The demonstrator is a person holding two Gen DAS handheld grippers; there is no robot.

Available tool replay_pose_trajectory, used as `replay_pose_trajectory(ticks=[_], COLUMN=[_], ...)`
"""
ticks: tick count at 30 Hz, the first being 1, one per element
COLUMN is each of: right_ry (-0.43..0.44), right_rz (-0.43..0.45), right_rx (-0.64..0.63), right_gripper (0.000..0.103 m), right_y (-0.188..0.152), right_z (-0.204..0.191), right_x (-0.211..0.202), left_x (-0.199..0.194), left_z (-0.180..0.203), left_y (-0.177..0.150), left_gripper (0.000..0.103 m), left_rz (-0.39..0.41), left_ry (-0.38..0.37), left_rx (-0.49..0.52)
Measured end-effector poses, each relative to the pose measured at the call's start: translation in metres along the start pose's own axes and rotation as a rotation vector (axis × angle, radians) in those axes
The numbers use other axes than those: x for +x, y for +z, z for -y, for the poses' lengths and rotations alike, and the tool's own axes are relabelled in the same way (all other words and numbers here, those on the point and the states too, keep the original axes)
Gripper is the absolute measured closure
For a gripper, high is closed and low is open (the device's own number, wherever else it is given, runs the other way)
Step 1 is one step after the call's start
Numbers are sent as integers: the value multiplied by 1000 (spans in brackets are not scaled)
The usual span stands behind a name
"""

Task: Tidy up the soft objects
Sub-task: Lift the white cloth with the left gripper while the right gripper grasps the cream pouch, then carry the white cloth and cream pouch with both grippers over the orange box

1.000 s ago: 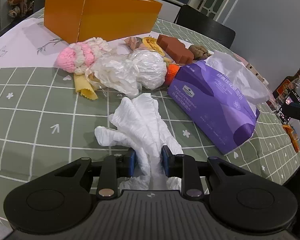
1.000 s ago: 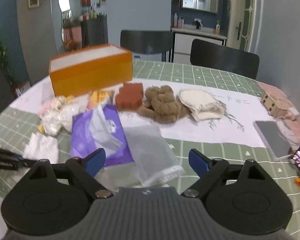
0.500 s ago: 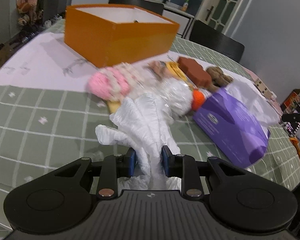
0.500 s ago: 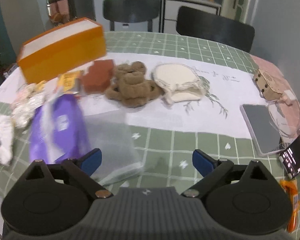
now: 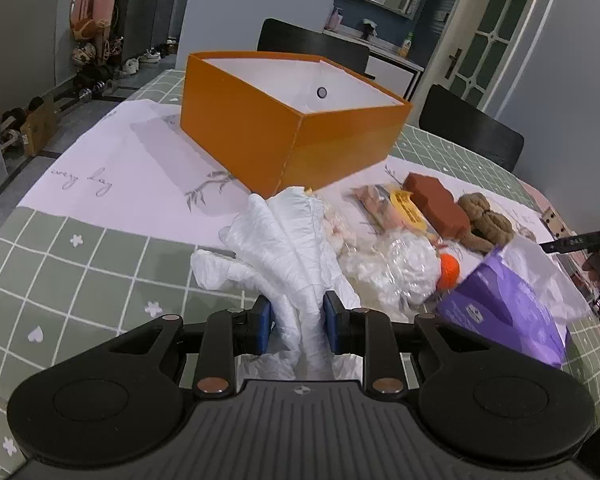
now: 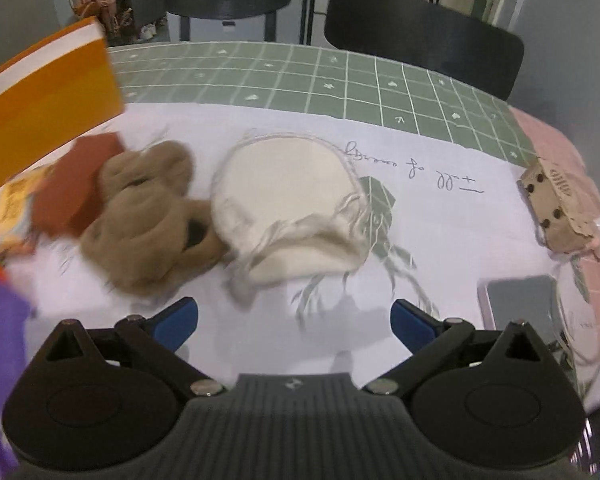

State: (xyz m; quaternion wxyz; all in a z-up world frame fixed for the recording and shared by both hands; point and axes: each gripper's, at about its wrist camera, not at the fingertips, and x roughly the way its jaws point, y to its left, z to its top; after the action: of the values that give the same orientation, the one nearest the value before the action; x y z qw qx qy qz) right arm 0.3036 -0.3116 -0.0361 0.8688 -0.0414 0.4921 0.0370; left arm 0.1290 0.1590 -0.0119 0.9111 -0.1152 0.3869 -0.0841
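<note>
My left gripper [image 5: 297, 325] is shut on a crumpled white cloth [image 5: 288, 240], held above the table in front of the open orange box [image 5: 288, 128]. Behind the cloth lie a plastic-wrapped white item [image 5: 404, 268], an orange ball [image 5: 449, 270], a rust-brown block [image 5: 436, 200] and a brown plush toy [image 5: 482, 222]. In the right wrist view my right gripper [image 6: 294, 318] has its jaws opening wide with nothing between them, above the paper just short of a cream pouch [image 6: 288, 196]. The brown plush toy [image 6: 148, 216] lies to the pouch's left.
A purple tissue pack [image 5: 508, 312] lies right of the pile. A cardboard cube [image 6: 556, 204] and a grey phone [image 6: 524, 308] sit at the right on the white paper sheet [image 6: 440, 240]. Black chairs [image 6: 420, 32] stand behind the green checked table [image 5: 60, 256].
The left gripper lifted the white cloth and carried it toward the orange box. The right gripper swung right and down from the tissue pack to the cream pouch, its jaws widening.
</note>
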Motion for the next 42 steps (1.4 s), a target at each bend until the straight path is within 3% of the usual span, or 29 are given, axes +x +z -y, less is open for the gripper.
replay_pose_trajectory(ticks=[8, 14, 16, 18, 22, 24, 29, 42], right_ry=[50, 41, 37, -12, -17, -24, 23, 9], right_rz=[-19, -75, -102, -75, -54, -43, -9, 110], right_rx=[145, 195, 222, 203, 189, 186, 212, 164], right_gripper=[3, 3, 7, 31, 57, 88, 95, 96], right_y=[48, 65, 66, 67, 69, 67, 62, 73], right_z=[29, 33, 31, 24, 19, 22, 34, 31], right_x=[54, 89, 95, 94, 89, 85, 73, 7], left_x=[3, 11, 14, 17, 19, 20, 18, 2], left_z=[-2, -2, -2, -1, 1, 2, 3, 7], left_y=[14, 21, 21, 21, 21, 21, 20, 28], left_gripper=[73, 73, 73, 73, 73, 73, 73, 73], left_rz=[21, 26, 23, 18, 17, 18, 19, 66], left_ry=[15, 20, 18, 16, 5, -1, -4, -13], left_rx=[-6, -14, -12, -10, -10, -10, -10, 9])
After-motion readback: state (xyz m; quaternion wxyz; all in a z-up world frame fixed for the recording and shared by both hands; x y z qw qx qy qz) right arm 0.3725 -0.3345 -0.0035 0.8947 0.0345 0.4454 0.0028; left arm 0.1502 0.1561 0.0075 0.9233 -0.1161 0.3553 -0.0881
